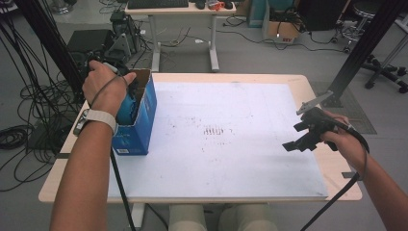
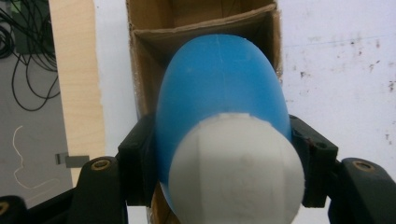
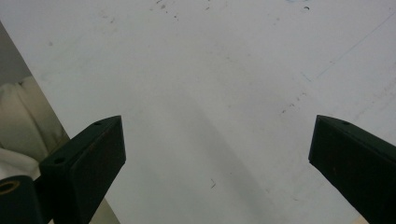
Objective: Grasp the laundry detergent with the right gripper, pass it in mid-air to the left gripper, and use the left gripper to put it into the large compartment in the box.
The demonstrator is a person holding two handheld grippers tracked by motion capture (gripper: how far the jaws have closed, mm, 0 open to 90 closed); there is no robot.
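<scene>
Blue and white, the egg-shaped toy (image 2: pixel 224 126) sits tight between the black jaws of the left claw (image 2: pixel 224 158). The jaws press on both of its sides, so the claw is holding it. The white end points back at the claw and the blue end points away.

Right past the toy's blue tip is the open top of a cardboard box (image 2: pixel 154 42). From the high view, the left claw (image 1: pixel 120 91) is already dipping into this blue box (image 1: pixel 142 120), with the hand above it.

I think the job is to put the toy in the box. The picking up is done. What is left is to go a bit lower, let go, and pull the claw out.

Far across the white board (image 1: pixel 231 159) from that claw, the right claw (image 1: pixel 300 137) waits. Its jaws stand wide apart with nothing between them.
</scene>
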